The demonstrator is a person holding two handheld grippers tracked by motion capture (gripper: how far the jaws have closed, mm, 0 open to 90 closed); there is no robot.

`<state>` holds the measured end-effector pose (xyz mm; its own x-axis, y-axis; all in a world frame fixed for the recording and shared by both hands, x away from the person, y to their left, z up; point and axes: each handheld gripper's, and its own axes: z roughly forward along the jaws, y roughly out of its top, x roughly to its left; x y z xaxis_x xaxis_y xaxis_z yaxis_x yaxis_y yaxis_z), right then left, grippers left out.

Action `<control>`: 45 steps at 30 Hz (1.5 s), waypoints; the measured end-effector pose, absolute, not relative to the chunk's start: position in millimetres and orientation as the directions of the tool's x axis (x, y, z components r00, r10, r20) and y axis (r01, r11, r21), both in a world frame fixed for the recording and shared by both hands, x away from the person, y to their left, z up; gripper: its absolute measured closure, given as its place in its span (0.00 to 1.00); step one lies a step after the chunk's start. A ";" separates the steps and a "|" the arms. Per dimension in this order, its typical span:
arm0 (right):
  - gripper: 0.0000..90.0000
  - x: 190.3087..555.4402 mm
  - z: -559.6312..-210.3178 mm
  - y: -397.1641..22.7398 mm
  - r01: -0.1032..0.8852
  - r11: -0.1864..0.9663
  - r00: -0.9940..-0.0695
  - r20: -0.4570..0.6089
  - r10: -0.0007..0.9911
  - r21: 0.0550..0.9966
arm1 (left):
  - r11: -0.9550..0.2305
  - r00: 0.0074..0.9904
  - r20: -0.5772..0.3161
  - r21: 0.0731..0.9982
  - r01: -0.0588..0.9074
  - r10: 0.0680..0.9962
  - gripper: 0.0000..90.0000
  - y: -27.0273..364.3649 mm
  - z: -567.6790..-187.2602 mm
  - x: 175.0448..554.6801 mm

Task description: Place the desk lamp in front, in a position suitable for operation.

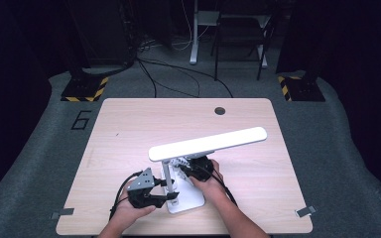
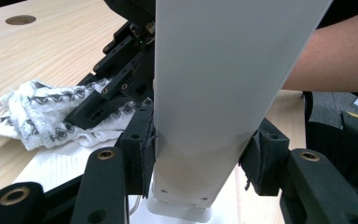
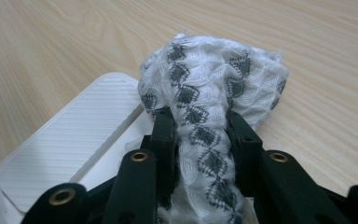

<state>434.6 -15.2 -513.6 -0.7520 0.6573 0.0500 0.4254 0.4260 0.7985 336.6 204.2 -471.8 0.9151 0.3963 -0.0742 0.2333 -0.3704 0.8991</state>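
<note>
At the left, the left gripper [image 1: 171, 197] clamps the upright white stem [image 2: 214, 93] of a desk lamp [image 1: 208, 144]; in the left gripper view both pads press on the stem just above its foot. The lamp stands near the front edge of the desk [image 1: 129, 124], its long flat head reaching out to the right over the desk.

Risk 1, as I judge it: the grip sits low on the stem. A sideways push higher up could lever the lamp over, and the smooth stem could slide between the pads.

In the middle lies the ribbed white lamp base [image 3: 65, 140], where the wiping goes on.

To the right, the right gripper [image 1: 191, 171] is closed on a bunched white cloth [image 3: 214, 93] with a grey diamond pattern; the cloth rests at the base's edge, partly on the desk.

Risk 2: the cloth is held only by a narrow fold, so dragging it over the ribs may pull it free.

Risk 3: the loose bulge of cloth ahead of the jaws could snag on the base's edge or catch the other gripper just beside it.

Risk 4: pressing hard could shove the base toward the desk's front edge.
</note>
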 end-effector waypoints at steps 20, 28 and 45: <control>0.76 450.0 -510.6 -37.2 0.500 0.391 -0.654 0.042 0.755 0.772 | -0.368 0.915 -0.081 0.899 0.238 0.395 0.57 204.3 -472.1 336.7; 0.76 418.5 -502.8 -33.0 0.437 0.439 -0.732 0.026 0.681 0.785 | -0.368 0.915 -0.080 0.899 0.238 0.396 0.57 204.2 -472.1 336.5; 0.76 340.8 -514.9 -42.3 0.382 0.462 -0.827 0.072 0.558 0.801 | -0.368 0.914 -0.082 0.899 0.240 0.396 0.57 204.3 -472.2 336.6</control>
<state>340.8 -42.3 -514.9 -0.8267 0.5580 0.0723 0.3816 0.4615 0.8008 336.6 204.3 -472.2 0.9144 0.3965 -0.0816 0.2396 -0.3677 0.8985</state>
